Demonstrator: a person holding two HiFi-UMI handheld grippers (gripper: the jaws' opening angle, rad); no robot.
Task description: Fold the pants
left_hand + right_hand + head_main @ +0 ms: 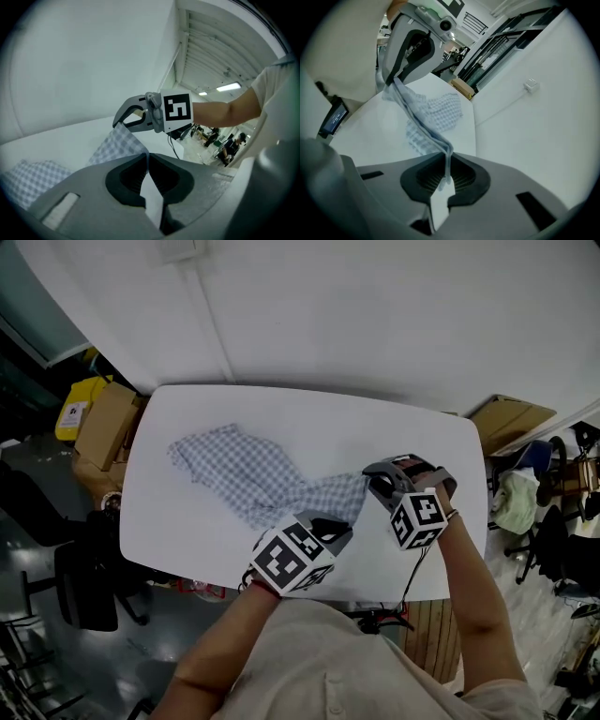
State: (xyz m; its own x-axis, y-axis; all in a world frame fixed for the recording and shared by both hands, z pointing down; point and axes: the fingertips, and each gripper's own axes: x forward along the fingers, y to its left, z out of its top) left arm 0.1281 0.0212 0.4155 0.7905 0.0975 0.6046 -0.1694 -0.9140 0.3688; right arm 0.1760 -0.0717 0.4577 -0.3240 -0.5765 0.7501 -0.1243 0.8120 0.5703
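Gripping pants [246, 474] edge in left tongs [148, 159], closed tight on cloth. Stretching edge across to right tongs [446, 166], likewise pinching cloth, nearly closed. Leaving rest lying on surface [412, 427], ahead and left of both tongs. Judging best: keeping both grips level, edge taut, carrying it over far end, aligning hems before lowering, watching for slipping cloth.

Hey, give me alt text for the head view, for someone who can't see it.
Seen from above, a person's left tongs and right tongs each pinch the near end of blue-checked pants on a white table. The rest of the pants lies rumpled toward the table's far left.
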